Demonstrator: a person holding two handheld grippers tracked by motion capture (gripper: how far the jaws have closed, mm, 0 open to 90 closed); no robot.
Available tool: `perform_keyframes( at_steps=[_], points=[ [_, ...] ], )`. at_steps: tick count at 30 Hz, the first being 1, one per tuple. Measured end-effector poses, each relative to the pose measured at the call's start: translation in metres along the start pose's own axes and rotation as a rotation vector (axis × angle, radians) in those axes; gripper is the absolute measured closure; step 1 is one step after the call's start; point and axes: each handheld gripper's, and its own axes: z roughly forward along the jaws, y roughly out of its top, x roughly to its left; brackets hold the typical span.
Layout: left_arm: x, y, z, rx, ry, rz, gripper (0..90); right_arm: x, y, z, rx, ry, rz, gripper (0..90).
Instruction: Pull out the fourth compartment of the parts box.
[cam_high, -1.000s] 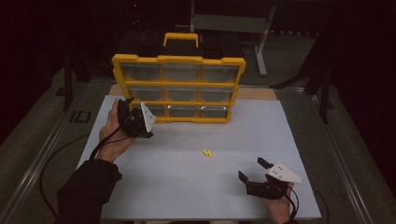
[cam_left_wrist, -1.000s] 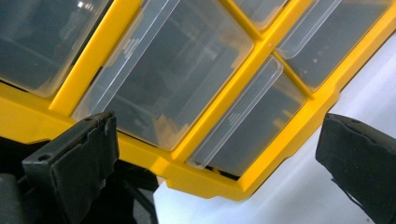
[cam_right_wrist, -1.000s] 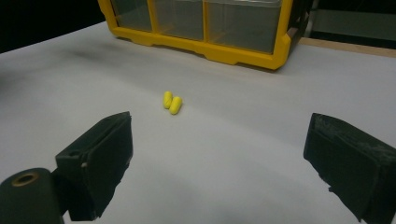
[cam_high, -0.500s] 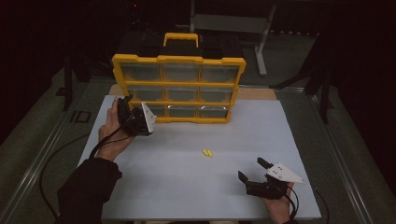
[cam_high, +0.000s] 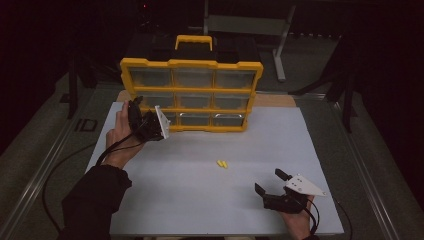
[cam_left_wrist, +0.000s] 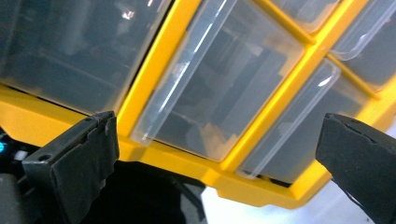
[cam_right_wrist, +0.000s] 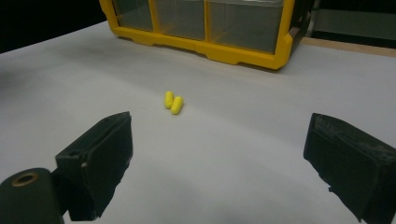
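Observation:
A yellow organizer box (cam_high: 192, 95) with clear drawers and a yellow handle stands upright at the back of the white mat. My left gripper (cam_high: 136, 111) is open at the box's lower left corner; in the left gripper view its jaws straddle a clear drawer (cam_left_wrist: 219, 98), close to the front. Two small yellow capsule-shaped pieces (cam_high: 221, 163) lie side by side in the middle of the mat. My right gripper (cam_high: 267, 183) rests open near the front right, facing the yellow pieces (cam_right_wrist: 173, 102) from a distance, with nothing between its jaws.
The white mat (cam_high: 280, 145) covers the table (cam_high: 65, 150). Grey metal rails run along both sides. A metal stand (cam_high: 280, 45) rises behind the box in the dark. A cable (cam_high: 60, 165) trails from the left gripper off the left edge.
The left gripper has edged slightly closer to the box's lower left drawer. The right gripper and the yellow pieces have not moved.

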Motion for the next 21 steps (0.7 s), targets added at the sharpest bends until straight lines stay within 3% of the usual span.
perform_keyframes(
  at_steps=[13,17,21],
  points=[
    [0.003,0.010,0.008,0.045,0.049,0.069,2.1,0.000,0.000,0.000,-0.001,0.001,0.000,7.9],
    [0.001,0.012,0.011,0.050,0.093,0.111,3.1,0.000,0.000,0.000,-0.002,0.003,0.001,7.9],
    [0.001,0.013,0.014,0.052,0.122,0.129,6.3,0.000,0.000,-0.001,-0.003,0.003,0.004,7.9]
  ],
)
